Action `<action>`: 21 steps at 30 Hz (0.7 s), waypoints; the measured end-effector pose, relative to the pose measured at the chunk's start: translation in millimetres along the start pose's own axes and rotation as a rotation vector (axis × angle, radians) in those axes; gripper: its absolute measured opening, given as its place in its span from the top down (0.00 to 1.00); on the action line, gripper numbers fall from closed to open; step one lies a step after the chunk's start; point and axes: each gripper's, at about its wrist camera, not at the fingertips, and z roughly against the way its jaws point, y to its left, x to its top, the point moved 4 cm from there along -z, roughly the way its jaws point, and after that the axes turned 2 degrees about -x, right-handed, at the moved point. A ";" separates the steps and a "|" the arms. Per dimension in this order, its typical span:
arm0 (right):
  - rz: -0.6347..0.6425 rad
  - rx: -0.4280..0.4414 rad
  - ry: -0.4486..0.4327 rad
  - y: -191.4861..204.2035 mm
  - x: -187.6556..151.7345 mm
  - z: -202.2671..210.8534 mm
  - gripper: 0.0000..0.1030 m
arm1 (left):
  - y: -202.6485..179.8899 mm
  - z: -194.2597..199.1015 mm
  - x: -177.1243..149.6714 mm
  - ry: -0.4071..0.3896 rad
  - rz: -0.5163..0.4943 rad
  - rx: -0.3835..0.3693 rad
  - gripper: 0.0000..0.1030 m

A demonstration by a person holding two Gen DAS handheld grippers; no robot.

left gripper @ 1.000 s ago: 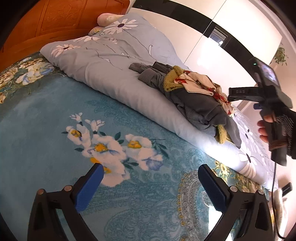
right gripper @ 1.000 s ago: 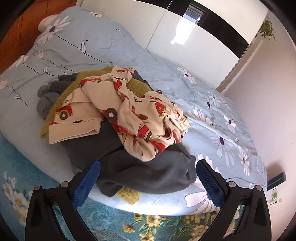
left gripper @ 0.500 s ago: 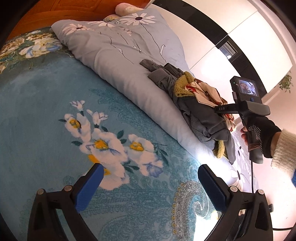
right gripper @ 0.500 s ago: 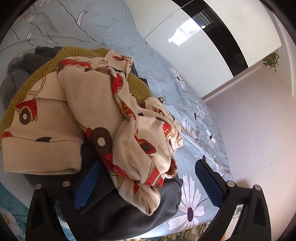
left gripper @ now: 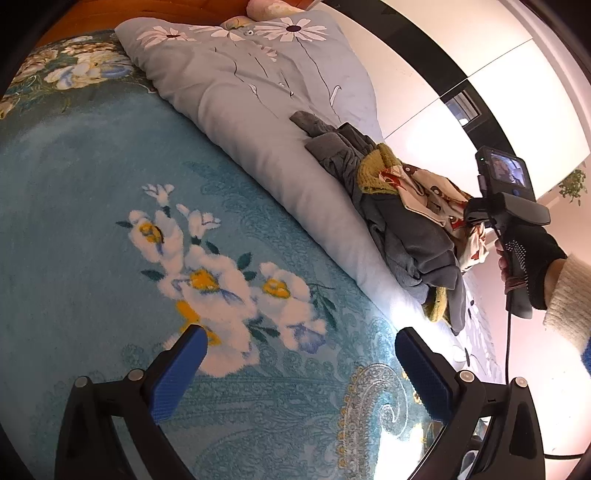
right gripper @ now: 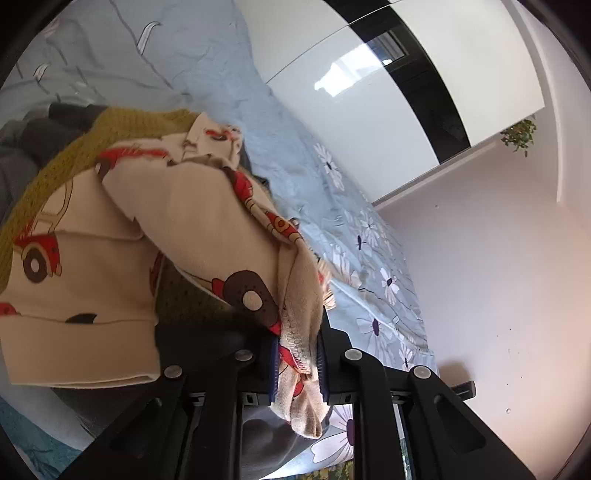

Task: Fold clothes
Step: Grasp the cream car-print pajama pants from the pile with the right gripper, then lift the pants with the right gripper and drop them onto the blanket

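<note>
A heap of clothes (left gripper: 402,221) lies on a folded grey-blue flowered quilt (left gripper: 258,110): dark grey garments, a mustard knit (right gripper: 74,155) and on top a cream garment with red cars (right gripper: 122,236). My right gripper (right gripper: 295,363) is shut on a bunched edge of the cream garment, which is pinched between the blue pads (right gripper: 273,365) and hangs below them. In the left wrist view the right gripper's body (left gripper: 506,206) sits at the heap's far side. My left gripper (left gripper: 299,373) is open and empty, low over the teal flowered blanket (left gripper: 92,221).
The quilt runs along the far side of the bed. White wardrobe doors with a black stripe (right gripper: 406,74) stand behind it, and a pink wall (right gripper: 498,277) is to the right. A wooden headboard (left gripper: 147,7) is at the top left.
My right gripper moved into the heap and closed on the cream car-print garment. My left gripper stayed open, and its view swung toward the head of the bed.
</note>
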 end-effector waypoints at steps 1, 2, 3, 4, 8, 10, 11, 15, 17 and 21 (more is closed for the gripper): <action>-0.016 -0.003 -0.009 -8.4 3.3 4.3 0.85 | 0.0 0.0 0.0 0.001 -0.001 0.000 0.00; -0.028 -0.008 -0.019 -16.3 6.0 9.1 0.86 | -0.3 -0.2 -0.3 0.003 -0.003 0.002 0.00; -0.035 -0.018 -0.034 -23.9 7.4 15.0 0.86 | -0.6 -0.4 -0.6 0.005 -0.005 0.003 0.00; -0.043 -0.026 -0.052 -32.7 8.7 21.2 0.86 | -0.6 -0.5 -0.9 0.008 -0.007 0.006 0.00; -0.085 -0.041 -0.121 -69.0 10.5 47.6 0.87 | 1.7 1.9 -1.0 0.013 0.000 0.018 0.00; -0.122 -0.021 -0.147 -85.7 5.4 61.5 0.87 | 5.1 6.4 -0.2 0.006 0.017 0.026 0.00; -0.140 -0.011 -0.163 -94.9 1.6 69.8 0.87 | 7.2 9.4 0.3 0.001 0.030 0.027 0.00; -0.186 0.019 -0.228 -126.5 -19.6 97.3 0.87 | 15.9 24.5 2.5 -0.024 0.094 0.019 0.00; -0.188 0.026 -0.262 -136.5 -32.3 111.1 0.87 | 19.4 33.3 3.2 -0.035 0.121 0.009 0.00; -0.205 0.073 -0.312 -160.4 -61.5 137.5 0.86 | 18.5 48.9 -2.0 -0.031 0.142 -0.025 0.00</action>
